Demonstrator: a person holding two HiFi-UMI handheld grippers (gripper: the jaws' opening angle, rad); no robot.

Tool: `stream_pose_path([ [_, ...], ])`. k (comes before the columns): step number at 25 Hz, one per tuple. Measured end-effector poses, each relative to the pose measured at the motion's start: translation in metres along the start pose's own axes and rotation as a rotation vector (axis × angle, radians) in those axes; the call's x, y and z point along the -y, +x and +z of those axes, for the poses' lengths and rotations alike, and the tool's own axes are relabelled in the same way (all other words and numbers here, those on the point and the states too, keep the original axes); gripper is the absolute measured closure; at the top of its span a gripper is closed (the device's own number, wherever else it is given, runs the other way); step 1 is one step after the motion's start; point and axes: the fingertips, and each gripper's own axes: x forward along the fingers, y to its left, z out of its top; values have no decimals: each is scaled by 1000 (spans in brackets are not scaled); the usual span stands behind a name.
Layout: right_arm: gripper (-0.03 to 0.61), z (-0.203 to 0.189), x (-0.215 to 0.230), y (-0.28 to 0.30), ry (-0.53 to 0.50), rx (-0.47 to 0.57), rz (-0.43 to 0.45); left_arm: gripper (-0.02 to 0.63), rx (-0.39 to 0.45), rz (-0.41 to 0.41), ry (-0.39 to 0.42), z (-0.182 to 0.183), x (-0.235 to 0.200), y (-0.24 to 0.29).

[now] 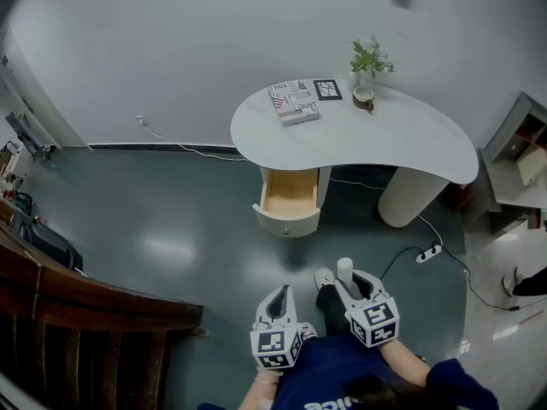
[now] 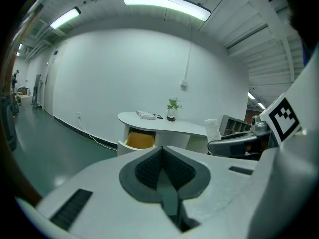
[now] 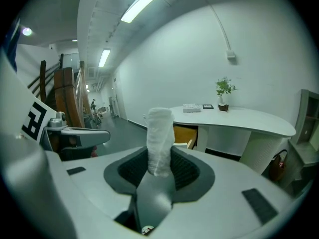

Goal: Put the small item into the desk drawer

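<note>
A white rolled-up cloth (image 3: 160,139) stands upright between the pads of my right gripper (image 3: 159,169), which is shut on it; in the head view the white rolled-up cloth (image 1: 345,271) sticks out ahead of the right gripper (image 1: 349,282). My left gripper (image 1: 281,298) is shut with nothing in it, its ribbed pads (image 2: 149,171) pressed together. Ahead stands the white curved desk (image 1: 402,139) with its drawer (image 1: 289,196) pulled out, the wooden inside showing. In the left gripper view the drawer (image 2: 139,141) lies well ahead, and the right gripper with the cloth (image 2: 213,129) shows at the right.
On the desk lie a book (image 1: 293,101), a dark frame (image 1: 326,89), a small cup (image 1: 363,97) and a potted plant (image 1: 369,60). A power strip (image 1: 428,253) and cables lie on the green floor to the right. A wooden stair rail (image 1: 85,306) runs at the left. A shelf (image 1: 521,156) stands at the far right.
</note>
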Motion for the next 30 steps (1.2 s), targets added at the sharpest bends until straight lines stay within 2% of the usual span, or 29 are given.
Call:
stream_pose_path([
  [8,434,30,20,63,-19,-1,86,609,3,140,-32,13,-44,31],
  [12,434,48,35,107,-83,-15,124,609,-12,203,-42,23,-65,64],
  [21,434,79,81,199,-115,-90,223,609,-65,259,-35,53,-81,152],
  [30,433,98,100,262,-199,-179,417,609,-64,371,-114,72,-97,215],
])
